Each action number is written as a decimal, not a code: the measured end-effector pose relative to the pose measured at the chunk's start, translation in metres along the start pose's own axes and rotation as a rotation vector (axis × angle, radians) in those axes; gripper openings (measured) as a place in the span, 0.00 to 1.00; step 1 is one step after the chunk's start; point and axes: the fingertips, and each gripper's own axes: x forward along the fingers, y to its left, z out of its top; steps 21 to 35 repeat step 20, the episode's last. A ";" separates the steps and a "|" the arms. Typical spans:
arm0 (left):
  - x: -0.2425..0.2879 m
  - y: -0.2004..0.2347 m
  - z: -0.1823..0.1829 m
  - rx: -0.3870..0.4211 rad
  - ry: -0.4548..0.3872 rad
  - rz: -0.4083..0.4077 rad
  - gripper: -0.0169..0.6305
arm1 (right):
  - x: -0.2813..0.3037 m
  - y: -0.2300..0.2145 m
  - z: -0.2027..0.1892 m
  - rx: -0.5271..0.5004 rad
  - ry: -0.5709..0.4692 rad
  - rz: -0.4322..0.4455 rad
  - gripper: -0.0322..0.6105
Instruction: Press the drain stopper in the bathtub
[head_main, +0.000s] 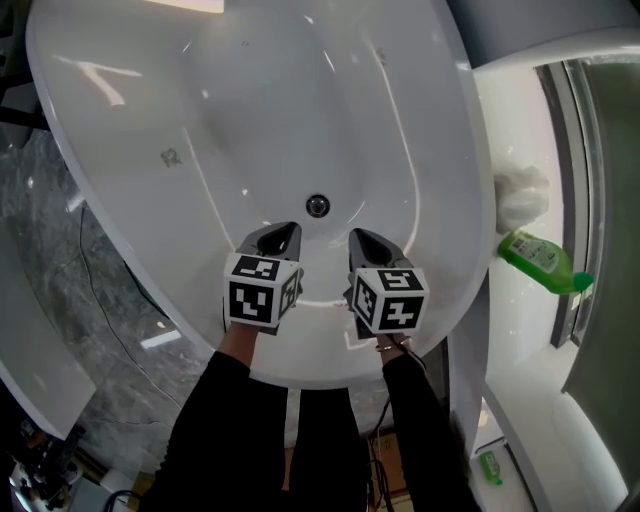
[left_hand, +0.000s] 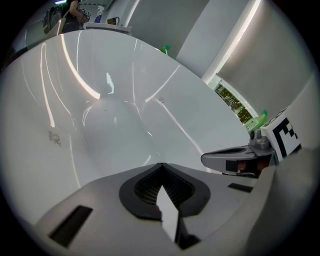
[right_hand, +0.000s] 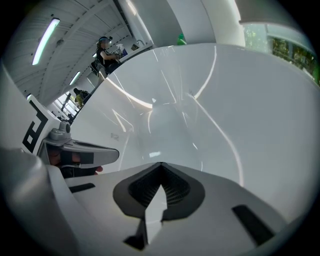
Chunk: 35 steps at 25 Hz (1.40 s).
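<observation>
The round chrome drain stopper (head_main: 317, 205) sits at the bottom of the white bathtub (head_main: 150, 150). My left gripper (head_main: 284, 234) hangs over the tub's near end, just below and left of the stopper, jaws shut and holding nothing. My right gripper (head_main: 361, 240) is level with it, below and right of the stopper, also shut and empty. Neither touches the stopper. In the left gripper view the closed jaws (left_hand: 161, 166) cover the tub floor, and the right gripper (left_hand: 235, 159) shows at the side. The right gripper view has its closed jaws (right_hand: 161, 165) and the left gripper (right_hand: 85, 150). Neither of these views shows the stopper.
A green bottle (head_main: 538, 260) lies on the white ledge (head_main: 510, 300) right of the tub, beside a white bundle (head_main: 520, 195). Grey marble floor (head_main: 60, 260) with a thin cable lies to the left. A person (right_hand: 105, 52) stands far off beyond the tub.
</observation>
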 end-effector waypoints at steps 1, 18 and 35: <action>-0.002 0.000 0.001 0.000 -0.002 -0.001 0.04 | -0.001 0.001 0.001 -0.001 -0.001 0.001 0.05; -0.045 -0.003 0.009 0.000 -0.027 -0.004 0.04 | -0.036 0.016 -0.007 -0.002 0.005 -0.002 0.05; -0.049 -0.004 0.010 0.006 -0.025 -0.008 0.04 | -0.040 0.018 -0.006 -0.008 0.004 0.000 0.05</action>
